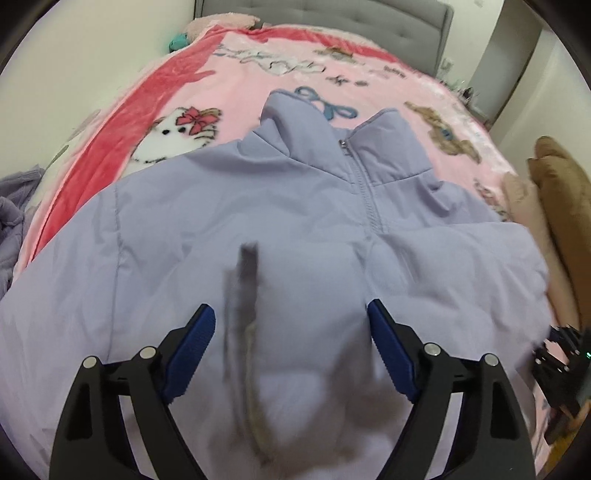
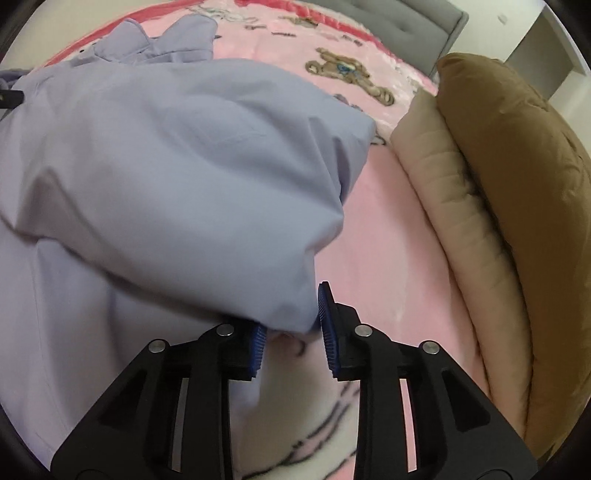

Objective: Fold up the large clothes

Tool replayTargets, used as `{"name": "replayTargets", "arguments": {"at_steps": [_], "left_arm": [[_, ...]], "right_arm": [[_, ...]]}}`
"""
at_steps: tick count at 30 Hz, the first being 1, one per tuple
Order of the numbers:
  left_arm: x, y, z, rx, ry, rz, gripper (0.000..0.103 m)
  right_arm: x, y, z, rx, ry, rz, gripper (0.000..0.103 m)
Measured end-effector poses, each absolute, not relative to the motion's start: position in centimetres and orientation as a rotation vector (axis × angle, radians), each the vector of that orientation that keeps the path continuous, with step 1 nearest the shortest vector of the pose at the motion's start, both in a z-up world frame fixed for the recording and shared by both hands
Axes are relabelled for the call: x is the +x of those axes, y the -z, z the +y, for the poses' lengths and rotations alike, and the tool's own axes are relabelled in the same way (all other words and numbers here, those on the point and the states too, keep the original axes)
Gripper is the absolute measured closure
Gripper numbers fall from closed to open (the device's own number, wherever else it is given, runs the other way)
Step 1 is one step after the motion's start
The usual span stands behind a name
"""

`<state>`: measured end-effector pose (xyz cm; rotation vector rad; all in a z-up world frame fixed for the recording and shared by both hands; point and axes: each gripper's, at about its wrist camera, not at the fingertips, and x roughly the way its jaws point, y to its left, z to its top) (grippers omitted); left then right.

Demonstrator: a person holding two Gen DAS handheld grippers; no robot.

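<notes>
While a lilac jacket covers the blanket | left tongs apart above it | right tongs apart at its sleeve edge

Lilac jacket lay on the pink blanket.
Left gripper hung spread wide above it, collar toward the grey headboard.
</notes>
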<state>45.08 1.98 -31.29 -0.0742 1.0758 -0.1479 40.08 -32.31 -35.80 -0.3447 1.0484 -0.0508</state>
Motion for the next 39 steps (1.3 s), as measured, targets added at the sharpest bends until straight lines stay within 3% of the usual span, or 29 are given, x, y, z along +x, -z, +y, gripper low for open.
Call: {"name": "replayTargets", "arguments": {"at_steps": [3,11,14,16,18,22,24,26,28,31,36,39], "left_arm": [[43.4,30.7,2.9,-0.12,0.22,1.053,0.008],[42.6,31.5,3.5,-0.206,0.211,1.053,0.007],[43.8,32.9,4.4,-0.297,0.219,1.108,0.018],[44.3,33.7,4.9,-0.345,0.215,1.124,0.019],[44.6,34.4,5.2,-0.379,0.197,1.144,0.034],[45.0,34.6,5.3,-0.395,0.211,1.168,0.048],[44.8,34.1,5.3,-0.389,0.22,1.152,0.071],[44.5,33.4,5.1,-0.387,0.239,1.128,0.08],[44.3,32.5,4.7,-0.376,0.264,1.106,0.09],[44.5,31.8,4.1,-0.323,0.24,1.097,0.094],[45.7,28.0,3.8,-0.26,0.156,0.953,0.096],[46.7,27.2,3.3,-0.235,0.14,0.918,0.096]], "right_arm": [[39.2,35.2,-33.1,-0.283,0.07,1.004,0.065],[39.8,35.4,-32.6,-0.263,0.087,1.005,0.064],[38.8,35.1,-31.7,-0.267,0.097,0.995,0.063],[38.7,34.9,-31.2,-0.257,0.099,0.991,0.059],[38.8,34.8,-31.1,-0.248,0.099,0.986,0.058],[39.1,35.0,-30.8,-0.25,0.096,0.987,0.057],[39.0,35.1,-30.7,-0.242,0.091,0.991,0.057],[38.8,35.2,-30.8,-0.223,0.079,0.994,0.061],[38.9,35.5,-31.0,-0.202,0.065,1.01,0.072],[38.9,35.6,-30.9,-0.195,0.062,1.009,0.088],[38.0,32.2,-28.1,-0.292,0.116,0.854,0.091],[38.5,32.0,-27.6,-0.292,0.145,0.87,0.091]]}}
